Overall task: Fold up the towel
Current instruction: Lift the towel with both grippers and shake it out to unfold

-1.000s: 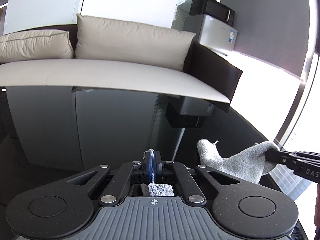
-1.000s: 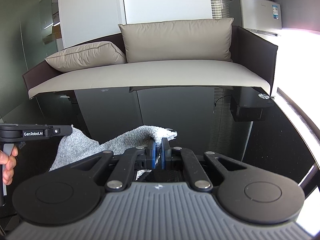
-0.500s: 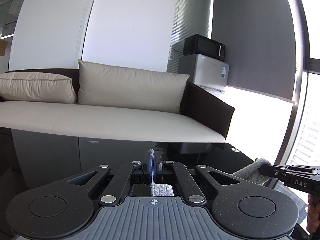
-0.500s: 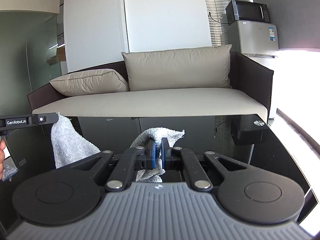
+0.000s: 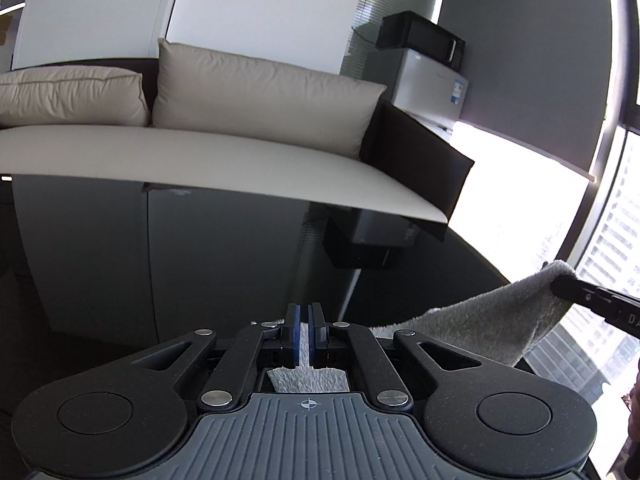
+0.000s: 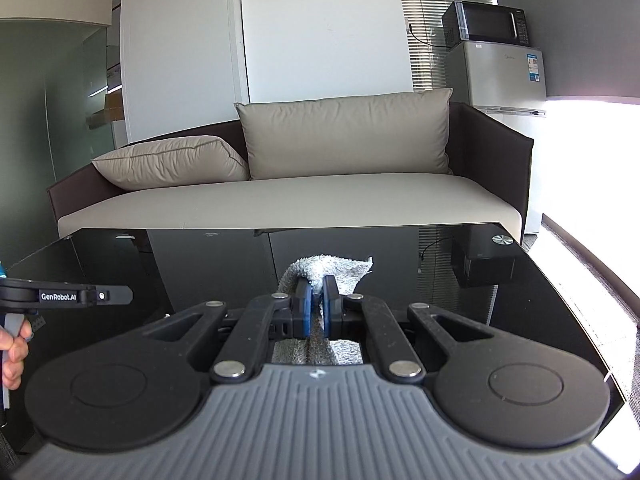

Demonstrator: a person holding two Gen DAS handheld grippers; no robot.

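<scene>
The grey towel (image 6: 328, 267) is pinched between the blue pads of my right gripper (image 6: 316, 308), which is shut on it above the black glossy table (image 6: 520, 320). In the left wrist view the towel (image 5: 480, 324) sags from the right gripper (image 5: 576, 292) down to my left gripper (image 5: 305, 322). The left jaws are opening, with a narrow gap between the pads and towel showing through it and underneath. Seen from the right wrist, the left gripper (image 6: 120, 295) has no cloth hanging from it, and a hand (image 6: 14, 350) holds its handle.
A beige sofa (image 6: 280, 200) with two cushions runs along the table's far edge. A small fridge (image 6: 496, 76) with a microwave (image 6: 486, 22) on top stands at the back right. A round metal disc (image 6: 501, 239) sits at the table's far right corner.
The left gripper's pads have parted slightly and its view has tipped back down toward the table. The towel no longer hangs from it. The right gripper has risen a little, still holding the towel.
</scene>
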